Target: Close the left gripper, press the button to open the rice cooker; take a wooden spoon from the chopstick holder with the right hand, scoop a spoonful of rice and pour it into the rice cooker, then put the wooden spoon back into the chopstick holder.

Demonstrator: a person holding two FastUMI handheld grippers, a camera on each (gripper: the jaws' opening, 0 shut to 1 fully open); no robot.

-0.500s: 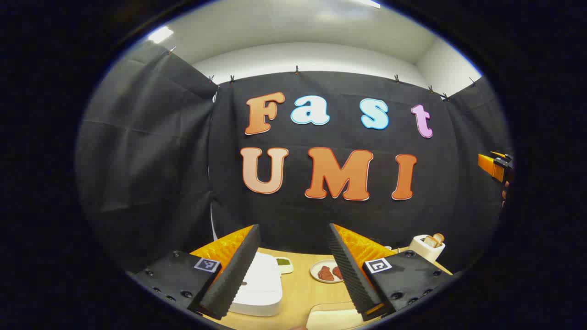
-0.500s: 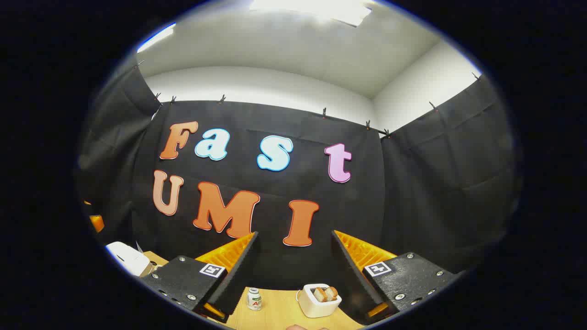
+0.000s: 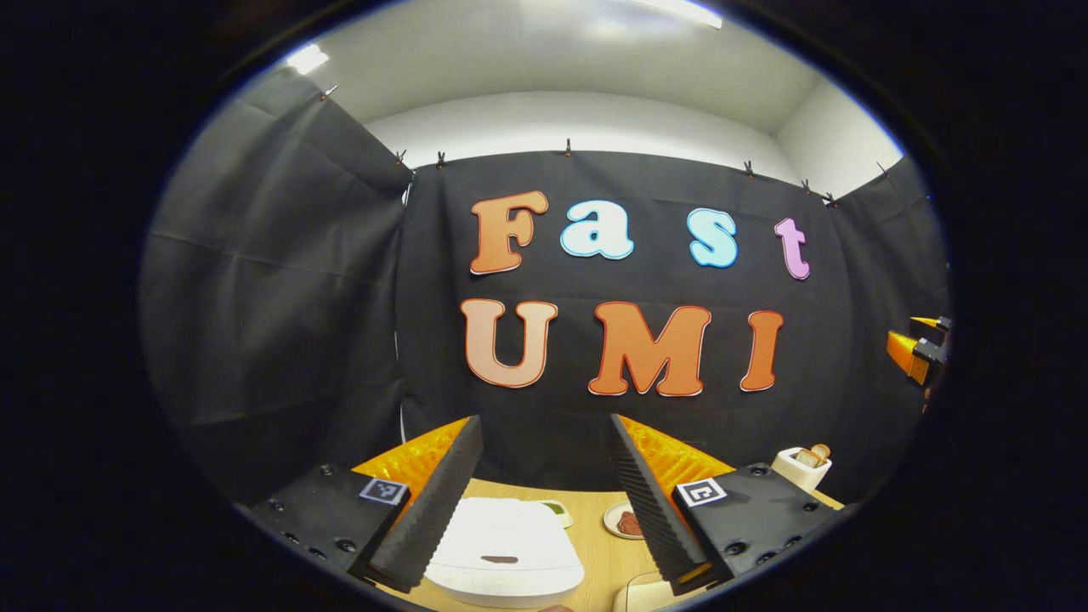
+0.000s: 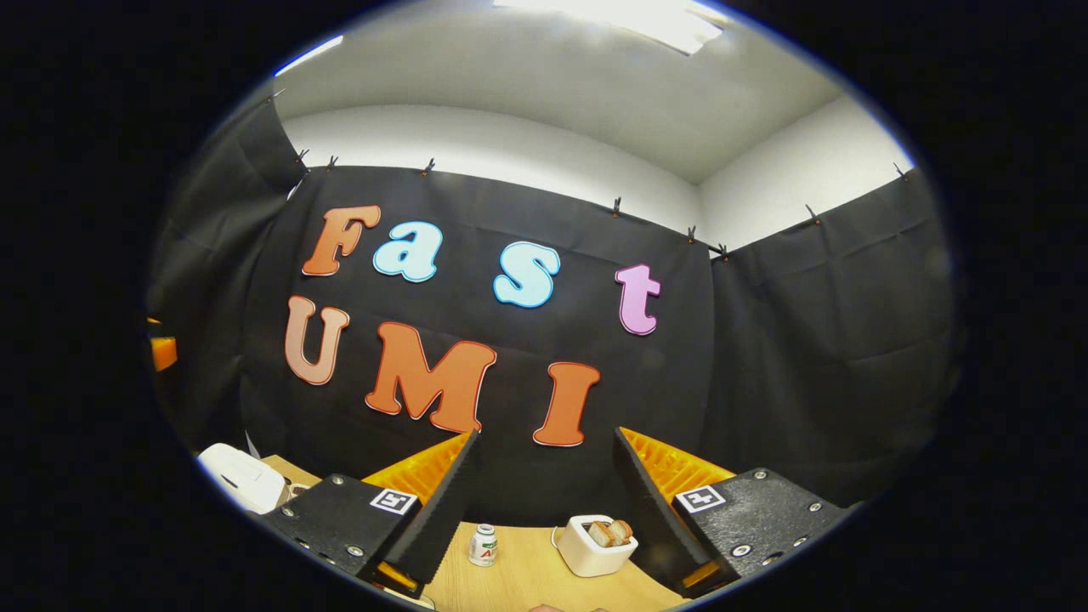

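My left gripper [image 3: 544, 501] is wide open and holds nothing. The rice cooker [image 3: 504, 552], white with its lid down, lies low between my left fingers, a little toward the left one, on the wooden table [image 3: 599, 557]. The task asks me to close these fingers before pressing, and this is not yet done. If I go down like this, I think the fingers can pass on both sides of the button and press nothing, or one finger can push the cooker so that it slides on the table. I cannot tell for sure if the small dark mark on the lid is the button.

My right gripper [image 4: 544, 510] is also wide open and empty. Between its fingers, farther off, stand a small bottle [image 4: 483, 545] and a white toaster [image 4: 593, 545] with bread. The cooker is far beyond its left finger. I see no chopstick holder or wooden spoon here, so reaching blindly could knock the bottle over.
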